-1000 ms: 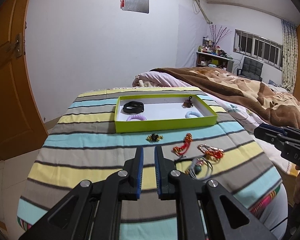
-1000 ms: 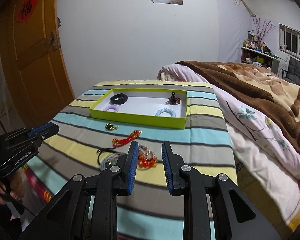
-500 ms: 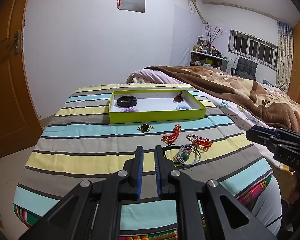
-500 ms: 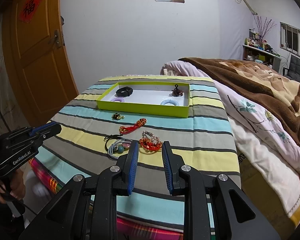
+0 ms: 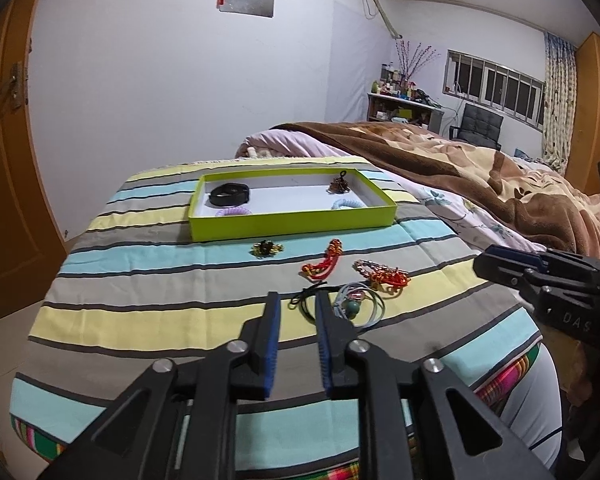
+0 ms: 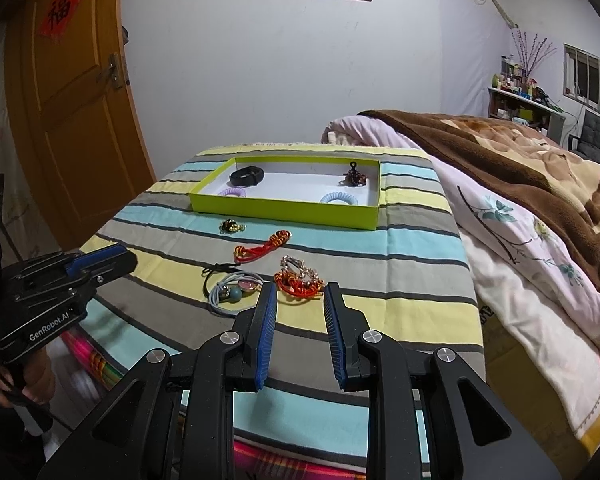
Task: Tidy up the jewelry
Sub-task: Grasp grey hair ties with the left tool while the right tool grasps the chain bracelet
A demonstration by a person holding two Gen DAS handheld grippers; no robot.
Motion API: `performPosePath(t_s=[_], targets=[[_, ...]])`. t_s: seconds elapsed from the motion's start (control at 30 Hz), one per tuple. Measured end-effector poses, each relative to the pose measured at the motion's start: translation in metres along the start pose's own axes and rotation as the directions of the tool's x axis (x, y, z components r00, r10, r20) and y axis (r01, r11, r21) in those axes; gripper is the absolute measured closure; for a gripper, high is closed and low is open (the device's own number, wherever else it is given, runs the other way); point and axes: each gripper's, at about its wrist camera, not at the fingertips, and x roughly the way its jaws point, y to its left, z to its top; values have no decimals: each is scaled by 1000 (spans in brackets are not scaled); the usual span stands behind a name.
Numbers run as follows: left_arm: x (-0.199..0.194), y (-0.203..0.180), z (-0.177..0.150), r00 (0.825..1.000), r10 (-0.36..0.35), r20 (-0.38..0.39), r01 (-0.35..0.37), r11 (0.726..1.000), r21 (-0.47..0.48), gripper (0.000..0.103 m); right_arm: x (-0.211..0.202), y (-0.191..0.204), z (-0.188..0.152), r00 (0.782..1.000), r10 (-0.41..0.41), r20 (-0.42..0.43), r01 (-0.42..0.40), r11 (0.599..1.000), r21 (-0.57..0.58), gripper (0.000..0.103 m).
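Observation:
A lime-green tray (image 5: 292,229) (image 6: 284,211) at the far side of the striped table holds a black band (image 5: 229,195), a purple coil tie (image 5: 233,212), a blue coil tie (image 5: 346,203) and a brown clip (image 5: 339,186). Loose on the cloth lie a gold-black brooch (image 5: 266,248), a red knotted cord (image 5: 324,266), a red beaded piece (image 6: 300,280), grey beaded hair ties (image 5: 356,304) and a black cord (image 5: 305,300). My left gripper (image 5: 297,300) hovers before the black cord, jaws opening, nothing between them. My right gripper (image 6: 300,292) stands open just short of the red beaded piece.
The striped tablecloth (image 5: 148,320) drops off at the near edge. A bed with a brown blanket (image 6: 520,168) runs along the right side. An orange door (image 6: 76,100) stands at the left. A hand (image 6: 4,380) holds the left gripper's handle.
My left gripper's jaws have spread wider. Both views have drawn back a little, so the table's near edge shows and the loose pieces lie just ahead of the fingertips.

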Motion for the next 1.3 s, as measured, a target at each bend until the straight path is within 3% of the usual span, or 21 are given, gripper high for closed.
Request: performPosePath(t_s=[0.7, 0.77, 0.87, 1.13, 1.3], targets=[[70, -26, -6, 978, -122, -166, 128, 991, 25, 82, 42, -17, -6, 996, 33, -87, -32, 999, 18, 78], [70, -25, -6, 979, -118, -164, 124, 992, 23, 96, 48, -16, -5, 994, 40, -97, -39, 999, 13, 78], [69, -20, -7, 980, -116, -159, 120, 993, 10, 102, 56, -14, -5, 993, 50, -111, -50, 999, 5, 78], [54, -9, -2, 988, -112, -104, 112, 994, -3, 103, 75, -4, -1, 989, 64, -135, -72, 996, -55, 78], [57, -5, 3, 978, -172, -117, 170, 985, -27, 103, 81, -12, 6, 990, 63, -126, -67, 997, -28, 78]])
